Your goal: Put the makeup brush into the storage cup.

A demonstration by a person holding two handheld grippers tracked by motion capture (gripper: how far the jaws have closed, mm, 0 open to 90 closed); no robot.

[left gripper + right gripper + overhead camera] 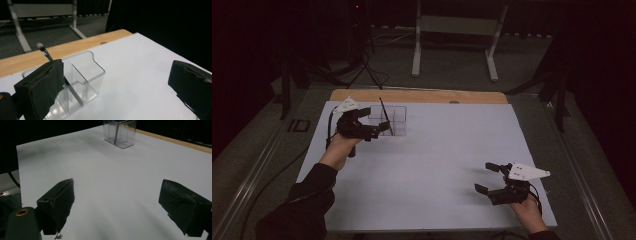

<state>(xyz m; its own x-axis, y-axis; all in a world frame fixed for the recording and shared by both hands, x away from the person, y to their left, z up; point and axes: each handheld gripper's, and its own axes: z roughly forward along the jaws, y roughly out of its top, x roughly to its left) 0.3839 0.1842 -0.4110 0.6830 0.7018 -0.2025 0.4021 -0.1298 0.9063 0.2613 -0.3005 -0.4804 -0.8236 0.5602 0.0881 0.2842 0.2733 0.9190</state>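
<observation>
clear plastic organizer (pixel 394 120) sits at the far left of the white table (pixel 437 165), a thin dark stick (pixel 385 116) leaning inside; left gripper (pixel 374 121) hovers just beside it, jaws spread; right gripper (pixel 486 177) well apart, jaws spread

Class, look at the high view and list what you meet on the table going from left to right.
Left tongs → clear holder with a thin black stick standing in it → bare white sheet → right tongs.
</observation>
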